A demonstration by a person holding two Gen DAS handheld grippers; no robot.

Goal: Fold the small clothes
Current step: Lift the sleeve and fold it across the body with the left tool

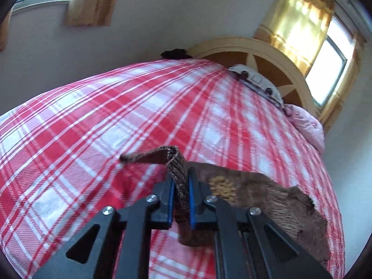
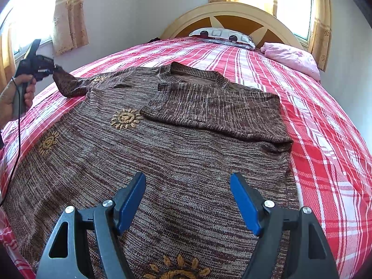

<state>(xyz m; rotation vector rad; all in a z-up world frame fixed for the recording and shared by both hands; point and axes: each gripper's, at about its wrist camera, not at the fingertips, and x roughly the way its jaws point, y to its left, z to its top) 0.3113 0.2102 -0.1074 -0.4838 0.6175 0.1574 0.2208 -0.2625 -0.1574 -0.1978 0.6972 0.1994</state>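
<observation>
A brown knitted sweater [image 2: 176, 153] with embroidered yellow suns lies flat on the red and white checked bed [image 2: 325, 139]. Its right sleeve [image 2: 216, 107] is folded across the chest. The left sleeve's cuff [image 1: 180, 174] is pinched between the blue pads of my left gripper [image 1: 181, 174], which holds it lifted off the bed. In the right wrist view the left gripper [image 2: 52, 68] shows at the far left in a hand, with the sleeve [image 2: 69, 84] rising to it. My right gripper [image 2: 187, 181] hovers open over the sweater's lower body, nothing between its fingers.
A patterned pillow [image 2: 223, 36] and a pink bundle of cloth [image 2: 290, 57] lie by the wooden headboard [image 2: 234, 11]. Curtained windows stand on both sides. A black cable [image 2: 16, 125] hangs from the left gripper's handle.
</observation>
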